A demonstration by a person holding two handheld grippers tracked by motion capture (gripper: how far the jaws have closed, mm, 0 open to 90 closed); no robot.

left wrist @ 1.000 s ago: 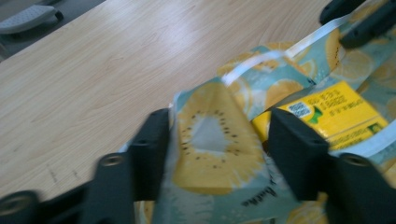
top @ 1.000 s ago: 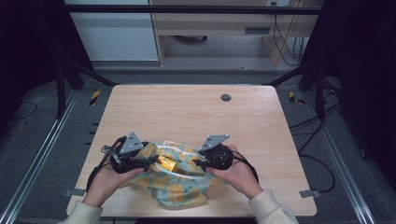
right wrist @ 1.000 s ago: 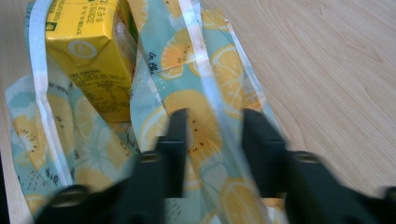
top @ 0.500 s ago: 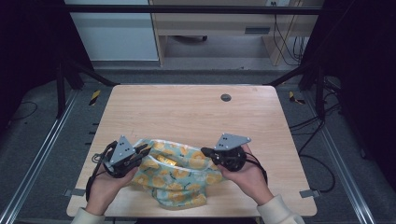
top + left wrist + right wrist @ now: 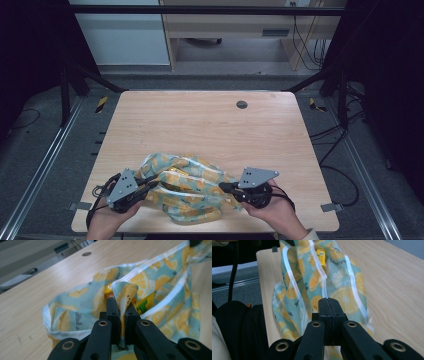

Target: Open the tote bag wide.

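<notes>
Bag [image 5: 187,187]: soft cloth, teal with lemon print and white hems, lying crumpled on the near part of the table [image 5: 200,125], stretched between the two tools. Its near fold comes close to the table's near edge.

Contents: a yellow packet [image 5: 143,303] with a green letter, seen inside the bag's mouth in the left gripper view; the right gripper view shows a yellow pack [image 5: 321,255] deeper in the opening. From above, only a yellow glint shows among the folds.

Left tool [image 5: 150,186]: jaws have just been closing and now pinch a raised flap of the bag's hem [image 5: 123,312], cloth visibly caught between the pads. It sits near the table's left near corner.

Right tool [image 5: 223,188]: jaws pressed together on a white hem [image 5: 327,299] at the bag's right end, near the near edge.

Open room: the far half of the table is bare wood apart from a small round grommet [image 5: 242,104]; free surface also lies right of the right tool.

Surroundings: dark frame rails [image 5: 50,150] and grey floor around the table, cables [image 5: 335,150] to the right.
</notes>
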